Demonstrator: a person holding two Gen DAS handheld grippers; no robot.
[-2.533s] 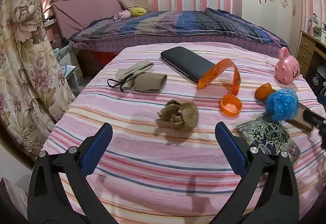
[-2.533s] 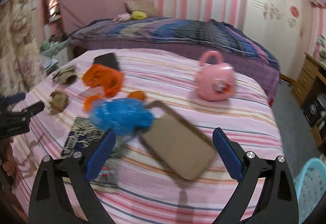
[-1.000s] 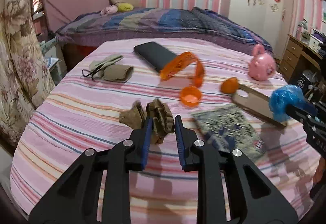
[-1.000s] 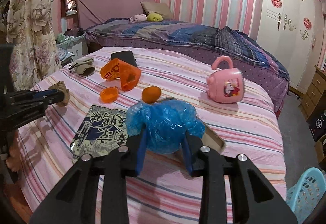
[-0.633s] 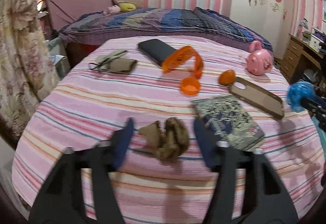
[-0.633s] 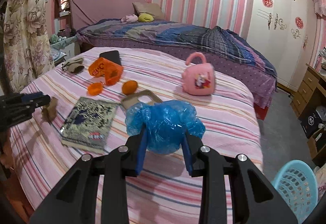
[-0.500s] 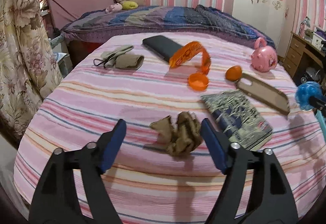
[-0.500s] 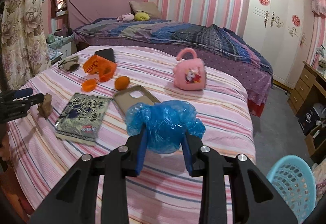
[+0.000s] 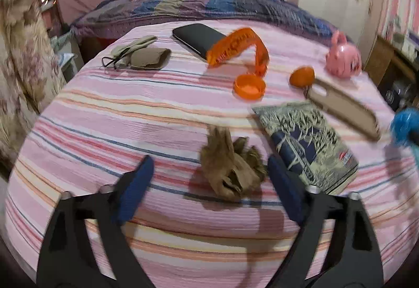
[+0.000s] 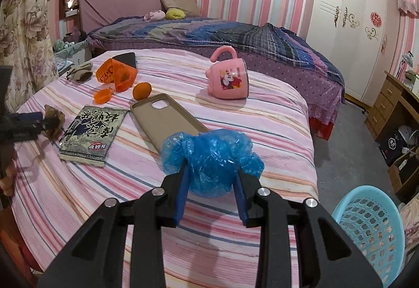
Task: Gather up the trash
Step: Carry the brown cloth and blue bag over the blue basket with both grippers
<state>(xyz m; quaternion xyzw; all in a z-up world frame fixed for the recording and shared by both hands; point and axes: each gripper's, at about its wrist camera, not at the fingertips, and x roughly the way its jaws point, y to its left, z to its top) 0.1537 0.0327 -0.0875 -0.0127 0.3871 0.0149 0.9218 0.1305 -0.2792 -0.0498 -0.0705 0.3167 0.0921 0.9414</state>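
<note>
A crumpled brown paper wad (image 9: 231,170) lies on the striped bedspread (image 9: 131,120). My left gripper (image 9: 209,163) straddles it, and its jaws are closing. The right pad is close to the wad and the left pad stands well clear of it. In the right wrist view the same wad (image 10: 53,117) sits at the far left by the left gripper (image 10: 28,117). My right gripper (image 10: 212,170) is shut on a crumpled blue plastic bag (image 10: 209,154), held above the bed's near right part. The bag (image 9: 406,128) also shows blurred at the right edge of the left wrist view.
A light blue basket (image 10: 366,225) stands on the floor at the lower right, beside the bed. On the bed lie a book (image 9: 306,141), a phone case (image 9: 343,109), an orange fruit (image 9: 301,75), an orange lid (image 9: 248,86), an orange container (image 9: 235,48), a pink mug (image 10: 230,81), a black case (image 9: 199,39) and a cloth pouch (image 9: 141,57).
The left jaws, shut at the brown wad a second ago, sprang wide and sank lower around it. The right gripper carried the blue bag rightward toward the bed's edge, and the basket came into view.
</note>
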